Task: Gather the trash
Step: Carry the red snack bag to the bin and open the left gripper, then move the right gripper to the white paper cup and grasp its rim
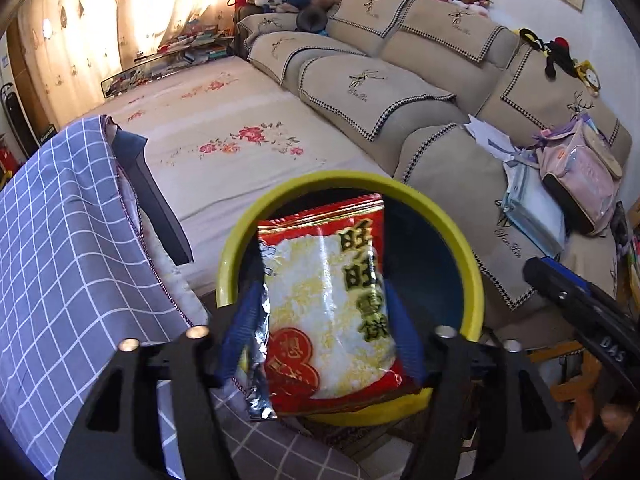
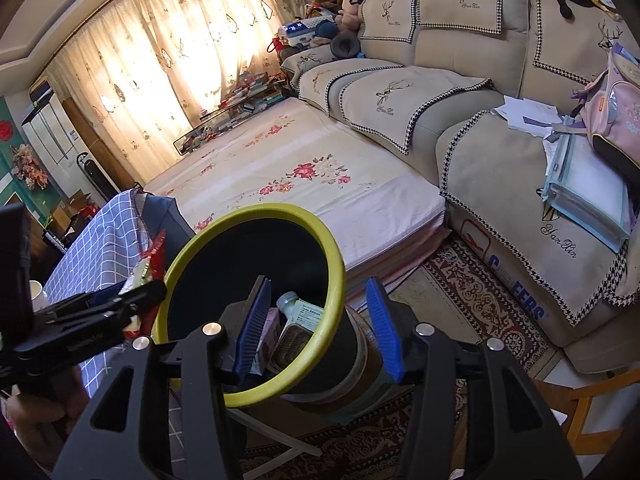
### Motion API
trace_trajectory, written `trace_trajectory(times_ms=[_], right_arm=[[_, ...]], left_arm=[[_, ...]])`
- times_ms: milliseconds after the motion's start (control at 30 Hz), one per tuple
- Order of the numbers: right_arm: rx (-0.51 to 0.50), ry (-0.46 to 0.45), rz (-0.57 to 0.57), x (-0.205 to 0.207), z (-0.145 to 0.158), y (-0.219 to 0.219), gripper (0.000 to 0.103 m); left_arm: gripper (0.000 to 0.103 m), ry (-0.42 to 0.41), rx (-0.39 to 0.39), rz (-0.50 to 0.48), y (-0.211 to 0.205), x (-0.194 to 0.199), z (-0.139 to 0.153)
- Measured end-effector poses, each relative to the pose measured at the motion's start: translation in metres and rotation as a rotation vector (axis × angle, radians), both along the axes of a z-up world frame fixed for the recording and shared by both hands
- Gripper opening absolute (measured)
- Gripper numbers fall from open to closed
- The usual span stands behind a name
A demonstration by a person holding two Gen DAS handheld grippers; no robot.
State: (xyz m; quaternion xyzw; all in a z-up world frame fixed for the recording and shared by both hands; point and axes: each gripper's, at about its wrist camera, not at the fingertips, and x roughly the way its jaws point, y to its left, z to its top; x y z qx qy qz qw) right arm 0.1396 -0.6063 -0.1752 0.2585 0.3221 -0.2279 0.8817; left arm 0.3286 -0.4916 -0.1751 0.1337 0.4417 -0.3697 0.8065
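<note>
Over the yellow-rimmed bin (image 1: pixel 472 280), between the blue pads of my left tool (image 1: pixel 320 344), I see a red snack packet (image 1: pixel 324 304) with gold Chinese characters down its side. Those pads stand apart from the packet's edges; the left pad is close to its crumpled foil edge, and I cannot tell whether it still touches. No earlier picture lets me compare.

From the right wrist view, my right tool (image 2: pixel 316 328) straddles the bin's (image 2: pixel 256 394) near rim, one pad inside, one outside against the dark wall. Its pads stand partly open, and I cannot tell whether they press the rim. Inside the bin lies a bottle (image 2: pixel 298 320) with a pale cap and a label too small to read, beside a pinkish carton (image 2: pixel 272 324).

Sofa covers (image 2: pixel 560 232) carry "Yan Xin" in script under embroidered deer. A box under the sofa (image 2: pixel 516 280) shows blue letters ending "EERS". My right tool's body in the left view reads "DAS".
</note>
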Motion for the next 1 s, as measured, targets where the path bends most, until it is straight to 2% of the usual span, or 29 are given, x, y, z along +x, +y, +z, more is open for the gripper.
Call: trace_trajectory(times_ms=[100,200,300,367,500,567,633,800,900,1000], right_arm=[[-0.004,0.004,0.011,0.003,0.001,0.005,0.048],[-0.012,0.006,0.024,0.007,0.005,0.012,0.048],[-0.021,0.004,0.038,0.011,0.009,0.018,0.049],[-0.031,0.004,0.054,0.016,0.013,0.025,0.050],[-0.053,0.002,0.108,0.034,0.021,0.047,0.050],[-0.066,-0.001,0.162,0.049,0.027,0.066,0.050],[-0.073,-0.007,0.221,0.064,0.032,0.085,0.050],[-0.102,-0.041,0.415,0.114,0.057,0.149,0.050],[-0.128,-0.063,0.532,0.145,0.073,0.196,0.050],[-0.146,-0.066,0.637,0.178,0.085,0.243,0.050]], left_arm=[[0.080,0.003,-0.026,0.015,0.009,0.006,0.000],[0.083,-0.009,-0.045,0.019,0.023,0.007,0.008],[0.086,-0.030,-0.082,0.020,0.046,0.000,0.026],[0.089,-0.075,-0.113,0.024,0.067,-0.008,0.044],[0.093,-0.231,-0.164,0.088,0.137,-0.024,0.083],[0.094,-0.327,-0.169,0.163,0.185,-0.030,0.098],[0.094,-0.388,-0.171,0.238,0.229,-0.033,0.105],[0.095,-0.458,-0.194,0.440,0.348,-0.026,0.108],[0.096,-0.494,-0.142,0.545,0.404,-0.016,0.100],[0.096,-0.507,-0.126,0.629,0.453,-0.007,0.090]])
